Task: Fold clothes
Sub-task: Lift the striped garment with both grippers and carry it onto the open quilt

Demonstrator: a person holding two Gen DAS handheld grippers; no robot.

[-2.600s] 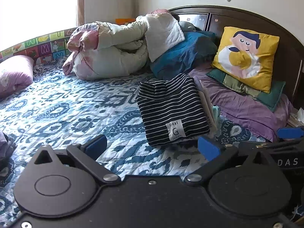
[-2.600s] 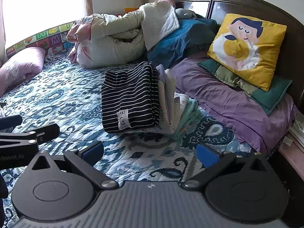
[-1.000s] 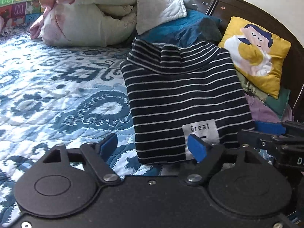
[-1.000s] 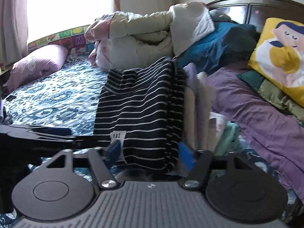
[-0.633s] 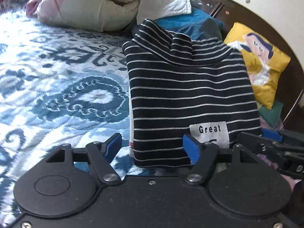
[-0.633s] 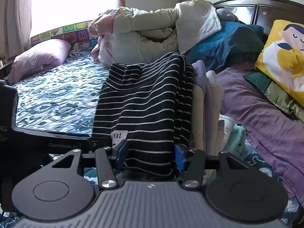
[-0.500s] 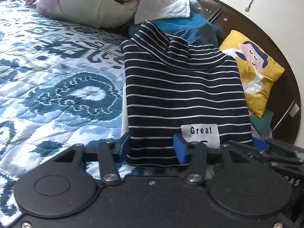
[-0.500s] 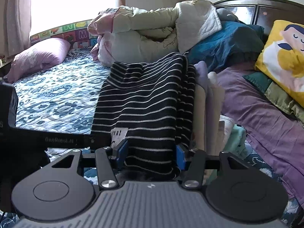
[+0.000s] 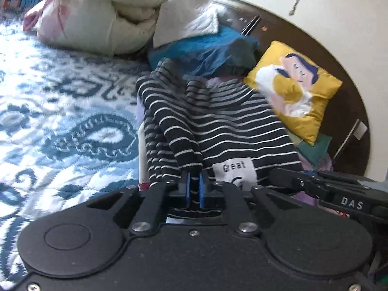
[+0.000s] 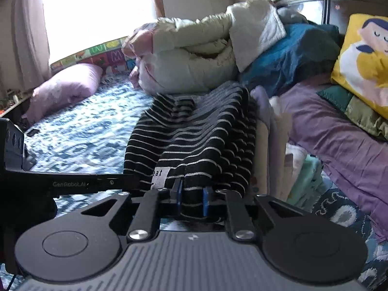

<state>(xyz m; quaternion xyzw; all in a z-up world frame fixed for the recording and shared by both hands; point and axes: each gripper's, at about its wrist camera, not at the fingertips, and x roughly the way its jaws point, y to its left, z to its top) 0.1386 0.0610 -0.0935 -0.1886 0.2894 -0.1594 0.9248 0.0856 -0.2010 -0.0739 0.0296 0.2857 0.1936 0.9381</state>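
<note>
A: Shirt, striped knit, is lying atop the pile on the bed; left gripper is pinching its hem.

B: Right gripper is closing on a thicker fold; only this view is showing the pillow.

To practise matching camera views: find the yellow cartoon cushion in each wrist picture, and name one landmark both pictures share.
Left wrist view: yellow cushion right of centre, against the dark headboard.
Right wrist view: yellow cushion at the right edge, cut off.
Shared landmark: the rolled cream quilt.
</note>
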